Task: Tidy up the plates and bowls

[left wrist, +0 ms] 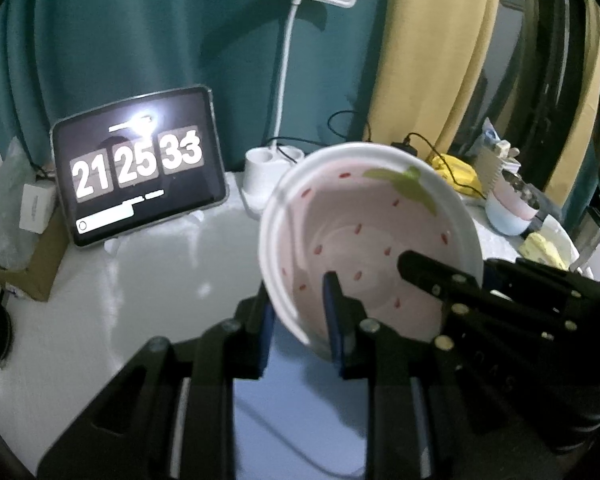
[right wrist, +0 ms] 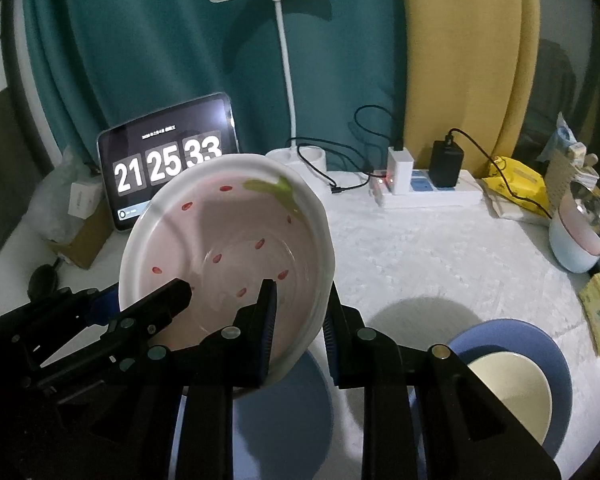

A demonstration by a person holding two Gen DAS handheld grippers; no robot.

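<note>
A white dish with a pink strawberry pattern [left wrist: 372, 216] [right wrist: 228, 232] hangs tilted above the table, held from both sides. My left gripper [left wrist: 300, 308] is shut on its left rim, one blue pad inside and one outside. My right gripper [right wrist: 300, 308] is shut on its right rim in the same way. Each view also shows the other gripper: the right gripper [left wrist: 456, 276] and the left gripper [right wrist: 136, 300]. Under the dish lies a blue plate [right wrist: 284, 408] [left wrist: 300, 420]. To the right, a cream bowl [right wrist: 508, 392] sits in another blue plate [right wrist: 556, 360].
At the back stand a tablet clock [right wrist: 168, 164], a white desk lamp [right wrist: 288, 92] and a power strip [right wrist: 428, 192] with cables. A cardboard box [left wrist: 24, 256] is at the left. A pink-and-blue bowl [right wrist: 576, 240] and yellow packets [right wrist: 520, 184] crowd the right edge.
</note>
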